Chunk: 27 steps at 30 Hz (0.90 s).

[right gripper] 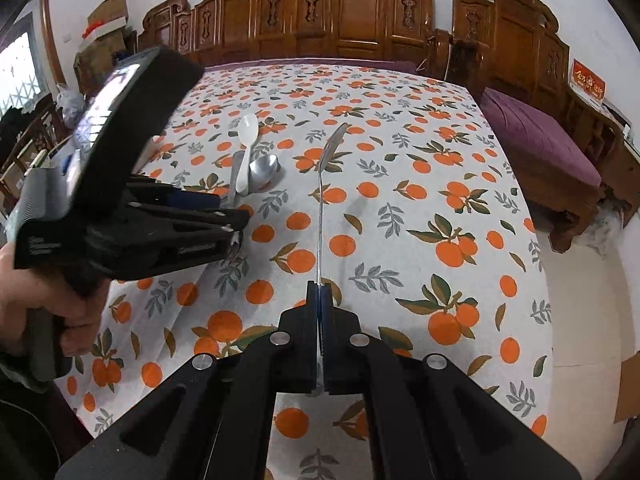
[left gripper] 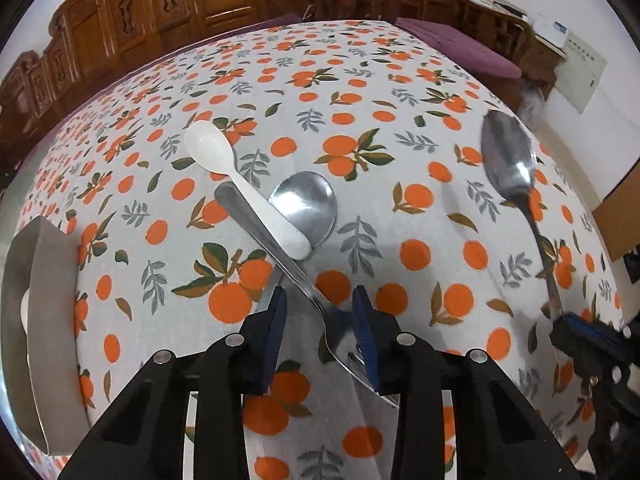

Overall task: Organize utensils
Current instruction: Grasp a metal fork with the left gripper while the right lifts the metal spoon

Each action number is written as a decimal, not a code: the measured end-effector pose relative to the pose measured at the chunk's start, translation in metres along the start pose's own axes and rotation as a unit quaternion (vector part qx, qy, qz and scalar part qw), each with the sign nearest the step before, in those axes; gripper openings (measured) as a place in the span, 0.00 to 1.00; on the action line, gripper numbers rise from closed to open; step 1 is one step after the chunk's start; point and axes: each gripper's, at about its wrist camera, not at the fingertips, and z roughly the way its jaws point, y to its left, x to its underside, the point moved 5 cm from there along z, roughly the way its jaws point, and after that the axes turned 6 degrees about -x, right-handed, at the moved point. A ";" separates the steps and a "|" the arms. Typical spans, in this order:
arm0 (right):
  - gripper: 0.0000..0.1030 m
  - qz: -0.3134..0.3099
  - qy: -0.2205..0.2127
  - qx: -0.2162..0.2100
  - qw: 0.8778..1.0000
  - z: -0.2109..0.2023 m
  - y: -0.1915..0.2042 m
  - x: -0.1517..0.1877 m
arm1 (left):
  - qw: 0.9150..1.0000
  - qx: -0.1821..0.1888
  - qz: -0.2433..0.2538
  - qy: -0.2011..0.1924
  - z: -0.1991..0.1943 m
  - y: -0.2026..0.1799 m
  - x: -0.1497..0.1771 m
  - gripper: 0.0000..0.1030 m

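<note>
A metal fork [left gripper: 280, 252] lies slantwise on the orange-print tablecloth [left gripper: 400, 208], and its neck runs between the fingers of my left gripper [left gripper: 320, 300]. The jaws stand apart around it and the pads do not press on it. A white plastic spoon [left gripper: 208, 144] lies across the fork handle, its end resting on the bowl of a metal spoon [left gripper: 308, 204]. My right gripper [right gripper: 319, 292] is shut on the handle of a long metal spoon [right gripper: 320, 200], held above the cloth with its bowl pointing away. The same spoon [left gripper: 508, 160] shows in the left wrist view, in the right gripper [left gripper: 560, 320].
A metal utensil holder [left gripper: 44, 280] stands at the table's left edge with something white inside. A hand [right gripper: 36, 300] holds the left gripper [right gripper: 236, 222]. A carved wooden bench [right gripper: 360, 12] with a purple cushion [right gripper: 540, 136] lines the far and right sides.
</note>
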 end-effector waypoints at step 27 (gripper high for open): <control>0.02 -0.005 -0.008 -0.015 1.000 -0.006 0.012 -0.006 | 0.999 0.032 0.001 0.003 -0.012 0.034 0.033 0.06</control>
